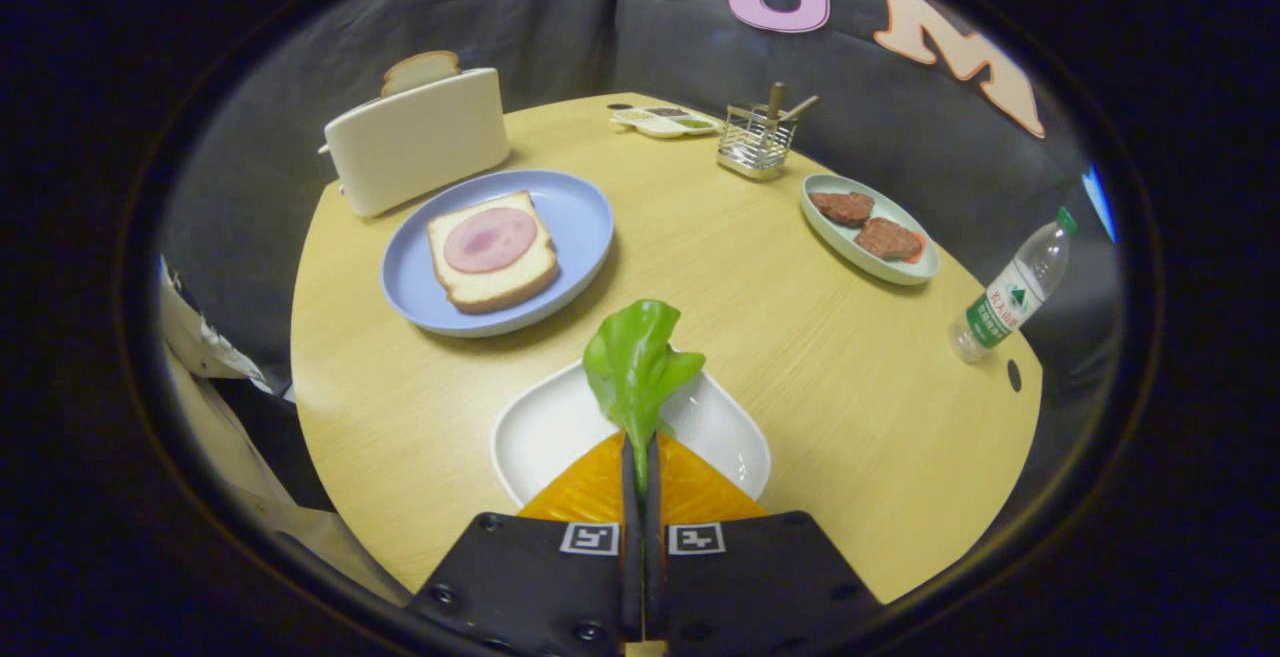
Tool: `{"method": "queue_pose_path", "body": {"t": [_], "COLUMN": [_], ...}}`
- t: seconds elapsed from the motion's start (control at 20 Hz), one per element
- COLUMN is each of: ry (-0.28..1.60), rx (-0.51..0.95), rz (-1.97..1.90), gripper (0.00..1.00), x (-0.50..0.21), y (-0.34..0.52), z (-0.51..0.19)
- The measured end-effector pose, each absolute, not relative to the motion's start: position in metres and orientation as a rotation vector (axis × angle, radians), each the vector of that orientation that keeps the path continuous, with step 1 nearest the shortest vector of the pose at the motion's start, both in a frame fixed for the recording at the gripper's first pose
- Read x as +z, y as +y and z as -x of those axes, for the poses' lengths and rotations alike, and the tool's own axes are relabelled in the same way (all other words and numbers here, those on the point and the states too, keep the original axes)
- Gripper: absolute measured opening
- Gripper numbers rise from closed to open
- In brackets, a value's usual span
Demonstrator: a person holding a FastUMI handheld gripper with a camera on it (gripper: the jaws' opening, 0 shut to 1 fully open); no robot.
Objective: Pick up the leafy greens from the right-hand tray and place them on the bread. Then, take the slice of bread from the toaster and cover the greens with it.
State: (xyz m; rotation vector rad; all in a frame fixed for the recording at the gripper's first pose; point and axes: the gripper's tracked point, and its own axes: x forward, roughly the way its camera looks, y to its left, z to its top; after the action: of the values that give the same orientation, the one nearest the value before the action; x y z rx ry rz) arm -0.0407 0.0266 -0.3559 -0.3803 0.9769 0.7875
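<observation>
The gripper (640,447) has its jaws clamped on the stem of a green lettuce leaf (636,362), held over a white rounded tray (540,432) on the pale wooden tabletop (800,337). Far left, a ham-topped bread slice (492,251) lies on a blue plate (580,212); behind it, a white toaster (415,140) holds another bread slice (420,69).

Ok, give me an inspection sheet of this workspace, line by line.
Surface: round wooden table.
Job's things: lettuce leaf pinched above white tray; bread slice with ham on blue plate; second bread slice in white toaster.
Clutter: meat patties on oval plate, utensil holder, condiment tray, water bottle.
Grippers: gripper shut on lettuce leaf.
Cables: nothing seen.
Surroundings: black cloth wall.
</observation>
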Motion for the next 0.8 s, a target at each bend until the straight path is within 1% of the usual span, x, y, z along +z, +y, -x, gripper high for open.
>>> {"method": "queue_pose_path", "body": {"t": [0.4, 0.8], "ry": [0.892, 0.850], "rx": [0.765, 0.816], "rz": [0.355, 0.362], "gripper": [0.04, 0.05], "x": [-0.304, -0.286], "y": [0.069, 0.130], "z": [0.035, 0.041]}}
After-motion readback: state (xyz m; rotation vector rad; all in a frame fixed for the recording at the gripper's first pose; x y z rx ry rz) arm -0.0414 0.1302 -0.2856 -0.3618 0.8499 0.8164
